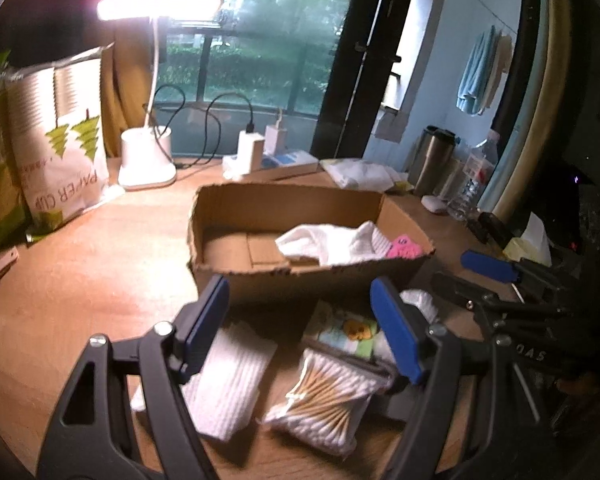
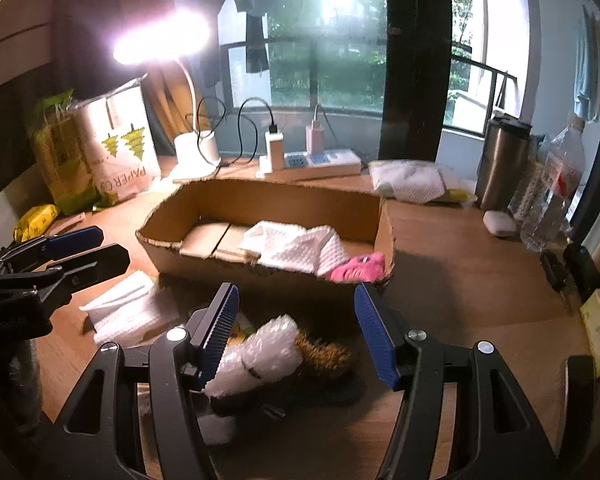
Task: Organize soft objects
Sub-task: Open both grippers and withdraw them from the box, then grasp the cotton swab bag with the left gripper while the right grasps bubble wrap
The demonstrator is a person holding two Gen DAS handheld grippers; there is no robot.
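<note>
Your brown wooden tabletop (image 1: pixel 100 272) holds everything. On it sits the low, open brown cardboard box (image 2: pixel 268 200), the biggest thing here. Inside the box, toward its 3 o'clock end, lies a crumpled white waffle cloth (image 2: pixel 296 248), and a small pink soft thing (image 2: pixel 358 268) touches the cloth at the far 3 o'clock corner.

In front of the box, at its 6 o'clock side, more soft things wait on the tabletop. A flat white ribbed cloth (image 1: pixel 228 384) lies at 7 o'clock from the box. Just beside it, at its 3 o'clock, is a clear bag of cotton swabs with wooden sticks (image 1: pixel 328 400). A small pack with a yellow cartoon picture (image 1: pixel 348 332) touches the bag at its 12 o'clock. A roll of clear bubble wrap (image 2: pixel 264 352) lies in the right wrist view, with a brown fuzzy thing (image 2: pixel 328 354) touching it at 3 o'clock.

Your left hand-held gripper (image 1: pixel 312 332) is spread wide over the swabs and the pack and pinches nothing. Your right hand-held gripper (image 2: pixel 296 336) is spread too, above the bubble wrap, and pinches nothing.
</note>
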